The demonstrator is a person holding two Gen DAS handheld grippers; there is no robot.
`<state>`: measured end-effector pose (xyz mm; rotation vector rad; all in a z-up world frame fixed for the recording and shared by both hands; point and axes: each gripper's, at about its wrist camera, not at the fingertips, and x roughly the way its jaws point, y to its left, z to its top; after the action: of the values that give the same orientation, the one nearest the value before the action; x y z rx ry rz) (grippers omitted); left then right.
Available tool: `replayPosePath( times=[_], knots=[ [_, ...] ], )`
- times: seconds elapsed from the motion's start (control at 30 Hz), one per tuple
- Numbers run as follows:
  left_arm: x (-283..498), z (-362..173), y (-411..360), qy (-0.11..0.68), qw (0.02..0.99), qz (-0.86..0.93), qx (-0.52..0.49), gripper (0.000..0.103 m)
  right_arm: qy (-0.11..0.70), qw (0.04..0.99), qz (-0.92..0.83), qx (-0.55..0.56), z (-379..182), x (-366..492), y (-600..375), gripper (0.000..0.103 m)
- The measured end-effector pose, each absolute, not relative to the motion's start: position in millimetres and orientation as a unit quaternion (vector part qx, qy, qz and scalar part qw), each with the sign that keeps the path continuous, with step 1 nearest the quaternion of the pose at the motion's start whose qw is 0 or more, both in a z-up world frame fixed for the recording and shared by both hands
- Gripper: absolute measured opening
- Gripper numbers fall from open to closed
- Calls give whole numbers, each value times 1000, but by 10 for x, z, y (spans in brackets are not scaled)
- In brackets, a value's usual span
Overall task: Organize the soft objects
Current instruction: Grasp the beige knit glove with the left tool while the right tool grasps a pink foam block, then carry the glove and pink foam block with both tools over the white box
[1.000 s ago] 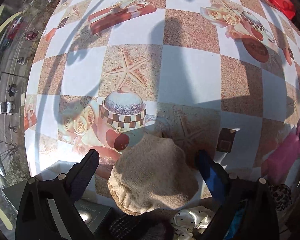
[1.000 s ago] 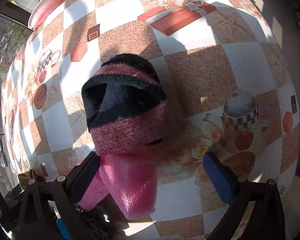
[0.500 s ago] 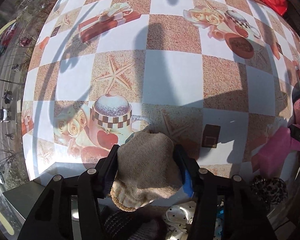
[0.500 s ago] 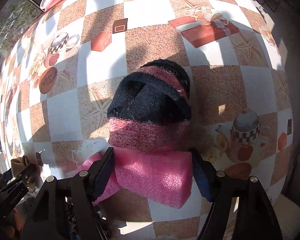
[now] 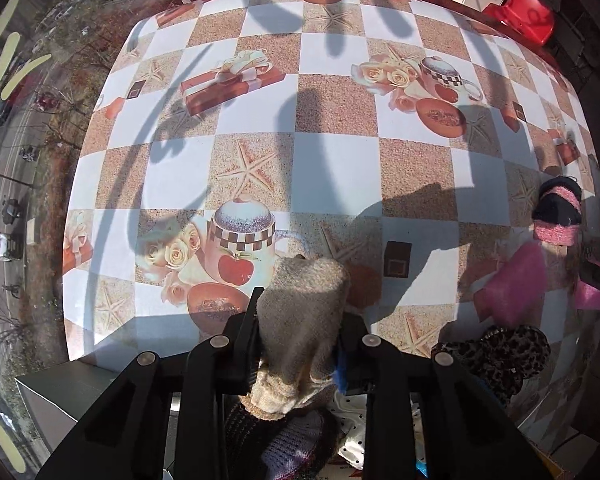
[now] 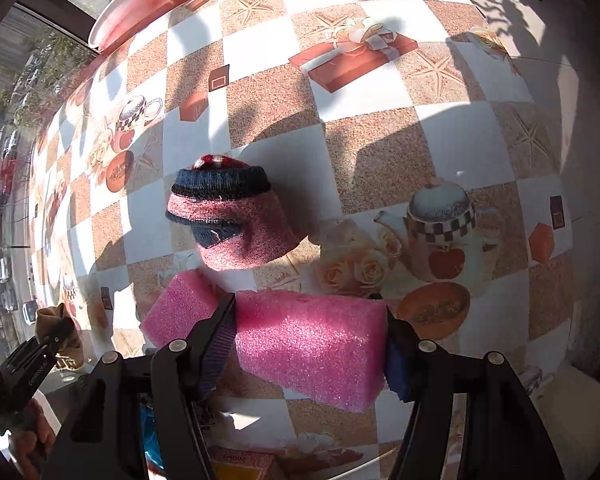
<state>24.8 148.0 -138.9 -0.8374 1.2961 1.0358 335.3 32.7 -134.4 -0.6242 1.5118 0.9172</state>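
At the bottom centre of the left view, the left gripper (image 5: 300, 344) is closing on a beige sock (image 5: 300, 320), jaws narrow, pads already squeezing its middle. It looks light and limp; I judge a mid-body pinch suits it, with the cuff drooping below. At the bottom centre of the right view, the right gripper (image 6: 308, 344) is closing on a pink foam block (image 6: 312, 344), pads against both ends. The foam seems light and springy, so a gentle squeeze should hold. Beyond it, at mid-frame, a knit hat (image 6: 228, 216) sits on the checked table (image 6: 380, 152).
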Motion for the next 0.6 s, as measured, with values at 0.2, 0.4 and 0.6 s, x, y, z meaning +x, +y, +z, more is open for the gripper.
replayPosePath(
  times=[0.2, 0.4, 0.6],
  knots=[
    [269, -1205, 1263, 556, 612, 446, -342, 31, 648, 586, 414, -255, -1073, 3249, 89, 65],
    [158, -1060, 1068, 543, 635, 434, -337, 31, 640, 581, 439, -245, -820, 3048, -80, 66],
    [33, -781, 843, 509, 668, 408, -358, 31, 627, 589, 455, -231, -599, 2738, -128, 66]
  ],
)
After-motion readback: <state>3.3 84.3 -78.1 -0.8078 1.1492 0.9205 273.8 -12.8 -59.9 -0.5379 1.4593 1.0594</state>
